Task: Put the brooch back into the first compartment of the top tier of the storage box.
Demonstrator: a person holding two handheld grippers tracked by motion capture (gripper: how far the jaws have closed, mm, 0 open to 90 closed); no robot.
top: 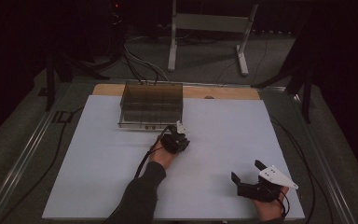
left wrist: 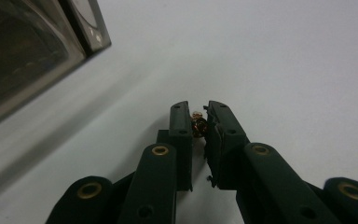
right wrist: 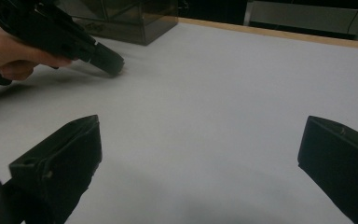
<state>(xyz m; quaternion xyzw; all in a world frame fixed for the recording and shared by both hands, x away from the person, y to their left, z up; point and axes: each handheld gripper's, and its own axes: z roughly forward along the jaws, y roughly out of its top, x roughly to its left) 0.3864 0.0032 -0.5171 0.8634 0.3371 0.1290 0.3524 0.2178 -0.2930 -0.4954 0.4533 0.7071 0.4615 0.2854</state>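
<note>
From the high view, the white board [top: 223, 154] lies broad and bare, its near edge just under the person's hands. The left gripper [top: 177, 140] sits near the middle, just in front of the dark clear box [top: 151, 105] that stands by the far edge. The right gripper [top: 249, 173] rests well apart at the near right corner, jaws spread with nothing between them.

In the left gripper view, the jaws are clamped on a small brown-and-gold part [left wrist: 198, 126] at their tips, just above the board. The box's wall [left wrist: 32, 56] rises close at the upper left; open board lies to the right.

In the right gripper view, the spread jaws frame bare board, with the left gripper [right wrist: 109, 63] and box [right wrist: 126, 21] farther off.
</note>
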